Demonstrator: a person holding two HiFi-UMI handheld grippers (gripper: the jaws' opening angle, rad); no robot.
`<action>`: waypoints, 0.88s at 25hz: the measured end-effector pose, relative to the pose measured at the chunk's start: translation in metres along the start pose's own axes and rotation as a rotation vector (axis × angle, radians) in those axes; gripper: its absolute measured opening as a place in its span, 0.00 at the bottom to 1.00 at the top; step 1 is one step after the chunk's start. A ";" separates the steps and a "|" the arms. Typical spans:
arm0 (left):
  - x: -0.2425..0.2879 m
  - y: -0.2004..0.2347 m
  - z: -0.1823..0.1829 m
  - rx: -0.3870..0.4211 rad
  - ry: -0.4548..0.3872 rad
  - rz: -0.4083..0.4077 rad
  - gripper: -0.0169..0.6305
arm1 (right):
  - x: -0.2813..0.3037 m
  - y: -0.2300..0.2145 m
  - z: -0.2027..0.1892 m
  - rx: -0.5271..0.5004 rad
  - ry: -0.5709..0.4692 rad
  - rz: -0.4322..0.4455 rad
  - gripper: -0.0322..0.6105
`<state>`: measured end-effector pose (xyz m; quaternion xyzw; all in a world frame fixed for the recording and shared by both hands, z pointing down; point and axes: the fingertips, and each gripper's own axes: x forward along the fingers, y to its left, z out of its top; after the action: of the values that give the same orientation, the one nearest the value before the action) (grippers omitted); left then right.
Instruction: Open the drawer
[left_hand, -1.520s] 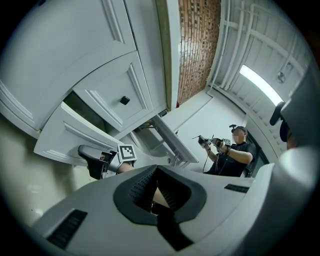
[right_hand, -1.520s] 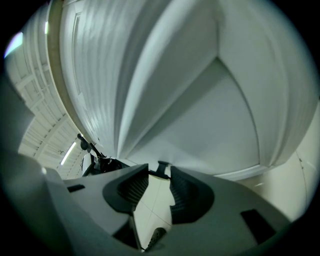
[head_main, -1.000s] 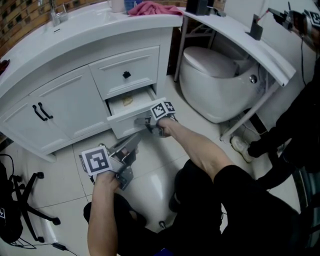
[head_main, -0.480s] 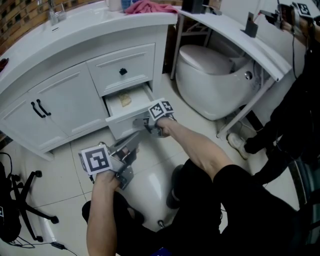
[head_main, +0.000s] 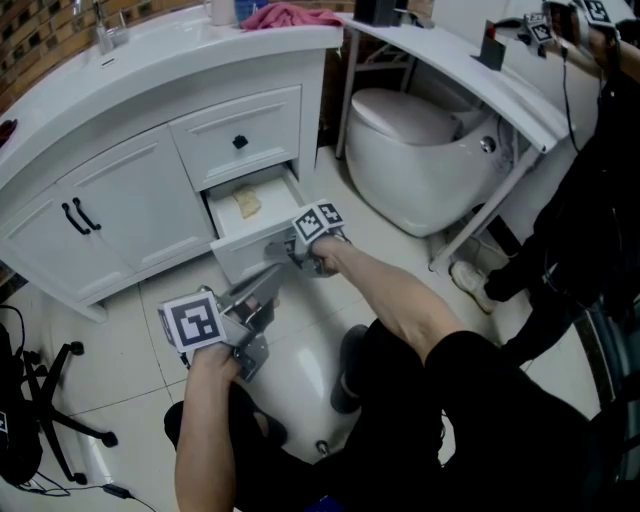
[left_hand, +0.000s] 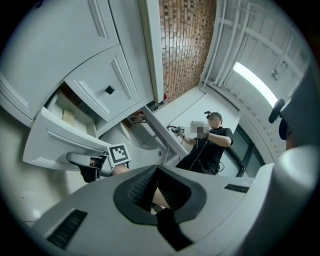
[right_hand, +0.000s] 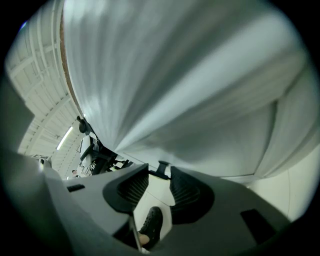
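Observation:
The white vanity's lower drawer stands partly pulled out, and a yellowish item lies inside it. My right gripper is at the drawer's front, shut on its small black knob, with the white front panel filling the right gripper view. My left gripper hovers low over the floor tiles just in front of the drawer, its jaws shut and holding nothing. From the left gripper view, the drawer and the right gripper show at the left.
Above the open drawer is a closed one with a black knob. Cupboard doors with black handles are to the left. A toilet stands right of the vanity under a white shelf. A person stands at the right. A chair base is at the lower left.
The lower drawer has slid further out with my right gripper on its knob, and more of the yellowish item shows. My left gripper has shifted slightly alongside.

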<state>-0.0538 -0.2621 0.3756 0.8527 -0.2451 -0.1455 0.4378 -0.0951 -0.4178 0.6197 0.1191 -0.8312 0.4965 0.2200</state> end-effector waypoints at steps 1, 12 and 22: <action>0.000 -0.001 -0.002 -0.002 0.000 0.000 0.01 | -0.001 0.001 -0.002 -0.002 0.003 -0.003 0.29; 0.000 -0.012 -0.019 0.000 0.015 0.006 0.01 | -0.008 0.008 -0.022 -0.016 0.028 -0.021 0.29; 0.002 -0.026 -0.031 0.002 0.021 -0.015 0.01 | -0.012 0.012 -0.030 -0.016 0.014 -0.031 0.28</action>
<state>-0.0304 -0.2294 0.3716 0.8565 -0.2342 -0.1395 0.4383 -0.0824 -0.3854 0.6171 0.1266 -0.8317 0.4872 0.2344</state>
